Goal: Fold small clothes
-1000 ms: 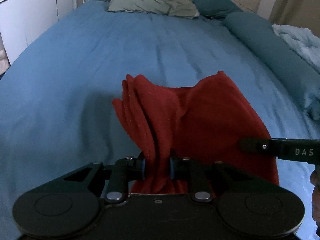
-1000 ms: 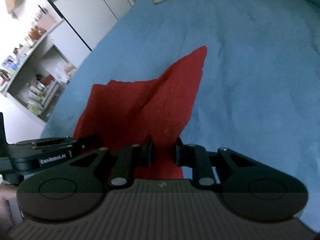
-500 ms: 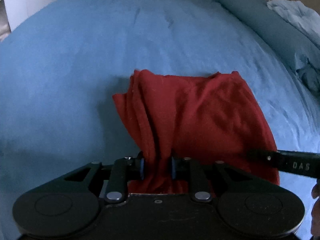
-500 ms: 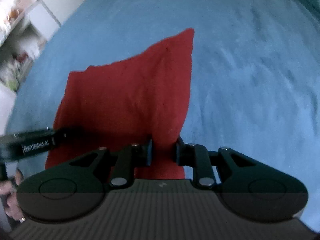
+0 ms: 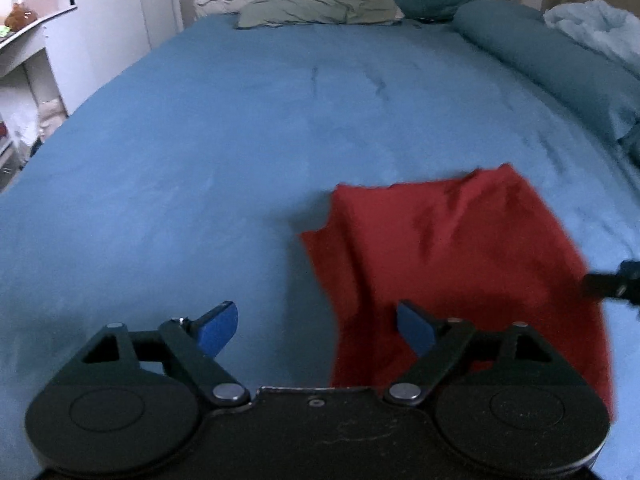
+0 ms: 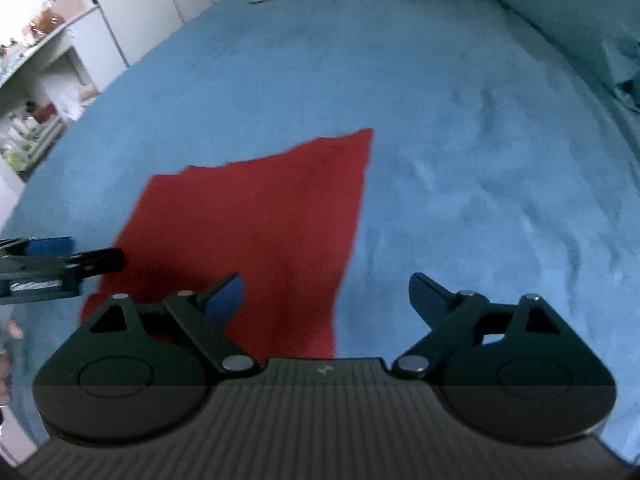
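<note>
A red cloth (image 5: 452, 256) lies folded flat on the blue bedsheet (image 5: 224, 152). My left gripper (image 5: 316, 326) hovers over its near left edge, jaws opening wide, pads clear of the fabric. In the right wrist view the same red cloth (image 6: 256, 224) lies below my right gripper (image 6: 326, 294), whose jaws are also opening wide over the cloth's near right edge without pressing on it. The other gripper's tip shows at the frame edge in each view.
Pillows (image 5: 316, 10) and a teal bolster (image 5: 556, 60) lie at the head and right side of the bed, with a pale blanket (image 5: 600, 28) beyond. White shelves with clutter (image 6: 36, 80) stand to the left of the bed.
Both grippers lowered the pinched red cloth onto the bed, then sprang open and let it go. The cloth now lies flat instead of hanging bunched from the jaws.
</note>
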{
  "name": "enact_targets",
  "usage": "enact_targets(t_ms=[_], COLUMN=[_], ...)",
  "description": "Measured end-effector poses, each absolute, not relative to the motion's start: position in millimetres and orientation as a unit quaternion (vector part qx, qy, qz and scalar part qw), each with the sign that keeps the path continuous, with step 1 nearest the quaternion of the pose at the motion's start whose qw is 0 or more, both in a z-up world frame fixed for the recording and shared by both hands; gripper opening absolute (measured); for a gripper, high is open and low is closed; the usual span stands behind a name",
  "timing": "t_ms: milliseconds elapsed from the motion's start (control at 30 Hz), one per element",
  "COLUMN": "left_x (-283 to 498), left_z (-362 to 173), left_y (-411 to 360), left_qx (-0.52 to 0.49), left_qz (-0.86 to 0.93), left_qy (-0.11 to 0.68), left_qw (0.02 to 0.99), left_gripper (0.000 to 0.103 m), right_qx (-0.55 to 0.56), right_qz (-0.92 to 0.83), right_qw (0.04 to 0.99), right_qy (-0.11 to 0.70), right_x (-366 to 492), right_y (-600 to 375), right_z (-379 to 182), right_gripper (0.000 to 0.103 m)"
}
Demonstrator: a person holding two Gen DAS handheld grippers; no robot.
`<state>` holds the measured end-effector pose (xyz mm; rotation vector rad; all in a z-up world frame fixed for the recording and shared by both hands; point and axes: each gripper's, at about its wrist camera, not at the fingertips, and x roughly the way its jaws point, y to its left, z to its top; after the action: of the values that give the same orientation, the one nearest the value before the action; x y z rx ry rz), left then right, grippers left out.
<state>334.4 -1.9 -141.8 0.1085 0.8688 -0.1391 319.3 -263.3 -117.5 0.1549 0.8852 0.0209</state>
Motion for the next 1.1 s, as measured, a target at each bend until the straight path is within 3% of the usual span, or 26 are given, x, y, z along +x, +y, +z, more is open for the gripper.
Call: enact_targets(t_ms=[133,267,400,467,633,733,933,1100], left_x=[331,328,326,322,286,249,163,105], left_z=[-170,-188,-189,-178,-113,-64,9,27], left_y=[10,14,20,19,18,16,10,4], left_qx=[0.04,0.027,0.01,0.017,0.019,0.026,0.026,0.048], left_qz=[-0.067,-0.065,-0.067,-0.061,-0.049,-0.039,-0.032,-0.031], left_qy=[0.408,0.364,0.343,0.338,0.316,0.293,0.264,0.268], left_qw=[0.91,0.929,0.937,0.939,0.947,0.955,0.964,0.962], left_gripper=[0.092,0.103,0.102,0.095,0.094,0.1,0.103,0.103], right_qx=[0.072,0.091,0.079,0.083,0.087,0.061,0.046,0.028], right_qz=[-0.016,-0.01,-0.007,-0.007,-0.013,-0.021,-0.042,-0.062], right_qw=[0.906,0.919,0.936,0.941,0.96,0.968,0.963,0.96], right_qy=[0.417,0.384,0.342,0.328,0.266,0.243,0.261,0.273], right_x=[321,311,300,294,246,201,127,69], right_y=[-279,-292,-290,-290,-281,-269,-256,-242], right_z=[-149,-179,-186,-181,-122,-72,2,33], right_gripper=[0.103,0.103,0.103,0.103,0.103,0.103,0.103,0.103])
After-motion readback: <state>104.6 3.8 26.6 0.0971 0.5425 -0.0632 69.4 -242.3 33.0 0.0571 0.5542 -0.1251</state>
